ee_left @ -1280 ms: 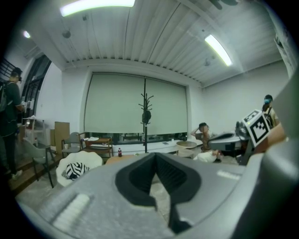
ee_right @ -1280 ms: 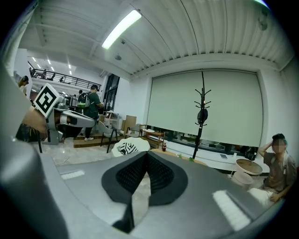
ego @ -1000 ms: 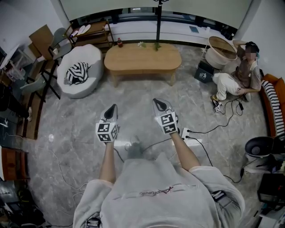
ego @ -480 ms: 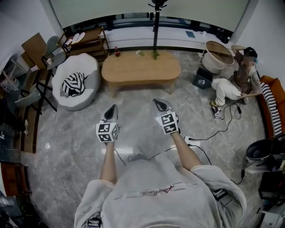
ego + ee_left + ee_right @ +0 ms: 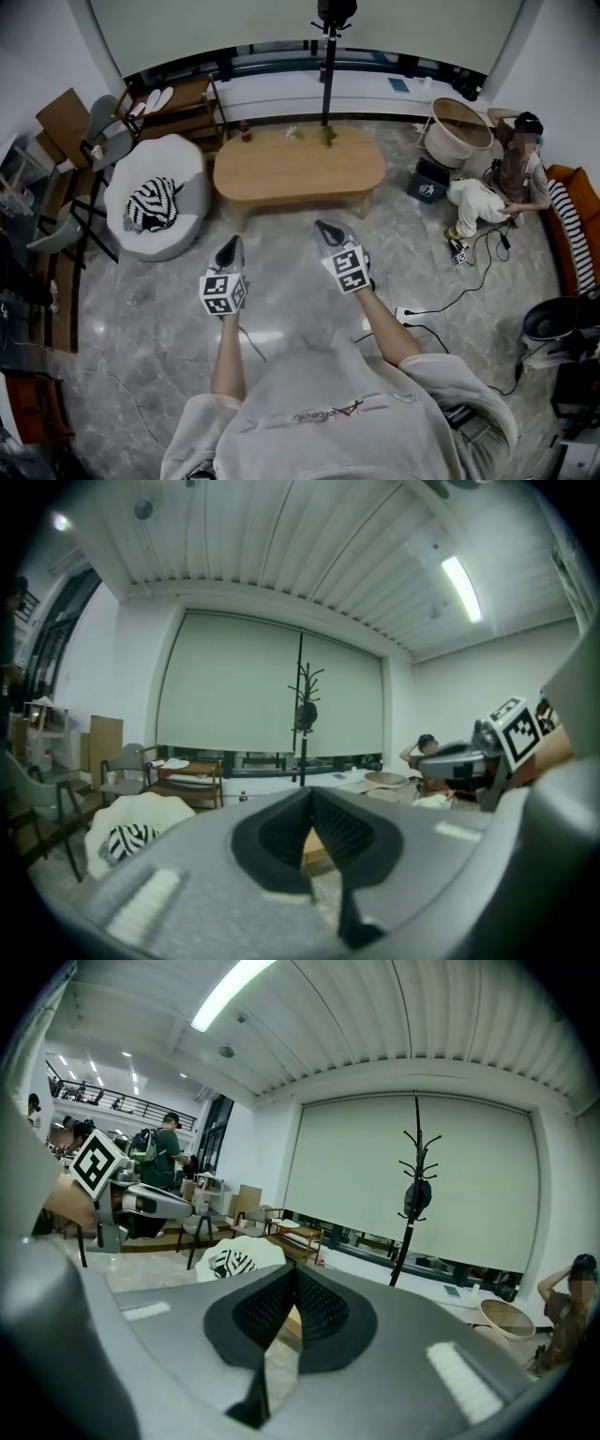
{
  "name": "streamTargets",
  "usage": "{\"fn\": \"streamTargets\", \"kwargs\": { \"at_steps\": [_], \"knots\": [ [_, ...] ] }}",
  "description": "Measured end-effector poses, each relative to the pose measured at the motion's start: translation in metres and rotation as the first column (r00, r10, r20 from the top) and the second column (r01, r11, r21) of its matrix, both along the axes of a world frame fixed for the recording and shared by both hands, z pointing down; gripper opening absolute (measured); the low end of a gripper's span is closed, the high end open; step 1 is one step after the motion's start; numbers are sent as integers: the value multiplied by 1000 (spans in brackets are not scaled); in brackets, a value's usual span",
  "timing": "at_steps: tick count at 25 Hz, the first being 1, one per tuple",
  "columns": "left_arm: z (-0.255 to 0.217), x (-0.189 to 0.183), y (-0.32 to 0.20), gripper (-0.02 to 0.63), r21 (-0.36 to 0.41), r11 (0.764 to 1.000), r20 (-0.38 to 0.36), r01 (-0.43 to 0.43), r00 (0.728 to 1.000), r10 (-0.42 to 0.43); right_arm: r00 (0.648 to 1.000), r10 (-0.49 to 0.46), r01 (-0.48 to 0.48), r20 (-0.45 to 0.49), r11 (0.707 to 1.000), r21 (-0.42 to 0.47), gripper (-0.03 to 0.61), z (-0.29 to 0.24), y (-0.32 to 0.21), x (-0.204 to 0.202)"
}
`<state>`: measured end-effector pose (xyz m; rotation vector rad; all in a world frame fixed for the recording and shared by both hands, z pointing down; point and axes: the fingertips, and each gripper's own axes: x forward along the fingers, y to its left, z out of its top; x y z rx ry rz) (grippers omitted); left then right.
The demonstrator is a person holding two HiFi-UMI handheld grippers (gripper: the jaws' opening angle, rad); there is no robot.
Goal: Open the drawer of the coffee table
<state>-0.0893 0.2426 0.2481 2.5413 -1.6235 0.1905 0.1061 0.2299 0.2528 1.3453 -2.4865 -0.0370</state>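
Note:
An oval wooden coffee table (image 5: 298, 167) stands across the room ahead in the head view; no drawer front shows from here. My left gripper (image 5: 231, 246) is shut and empty, held out over the marble floor short of the table's near left side. My right gripper (image 5: 326, 228) is also shut with nothing in it, a little closer to the table's near edge. In the left gripper view a sliver of the table (image 5: 313, 849) shows past the closed jaws, and the same in the right gripper view, the table (image 5: 288, 1321) just visible.
A white round armchair (image 5: 155, 197) with a striped cushion sits left of the table. A black coat stand (image 5: 328, 56) rises behind it. A person (image 5: 506, 183) sits on the floor at right beside a round basket (image 5: 459, 122). Cables (image 5: 441, 300) trail over the floor at right.
Both grippers and the head have moved forward towards the coffee table, which now sits lower and nearer in the head view. Both grippers stay shut.

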Motion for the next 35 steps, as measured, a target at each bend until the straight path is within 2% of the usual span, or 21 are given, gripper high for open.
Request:
{"fn": "streamTargets", "kwargs": {
  "at_steps": [9, 19, 27, 35],
  "knots": [
    [1, -6, -64, -2, 18, 998, 11, -54, 998, 54, 1000, 25, -26, 5, 999, 26, 5, -4, -59, -13],
    [18, -14, -78, -2, -34, 996, 23, -77, 997, 77, 999, 44, -44, 16, 999, -25, 5, 17, -65, -22],
    [25, -31, -93, -2, -48, 998, 30, -52, 998, 53, 999, 26, -25, 19, 999, -35, 5, 24, -85, -34],
    [29, -42, -134, -2, -45, 999, 36, -24, 999, 26, 1000, -2, 2, 26, 1000, -19, 5, 24, -139, -45]
  ]
}}
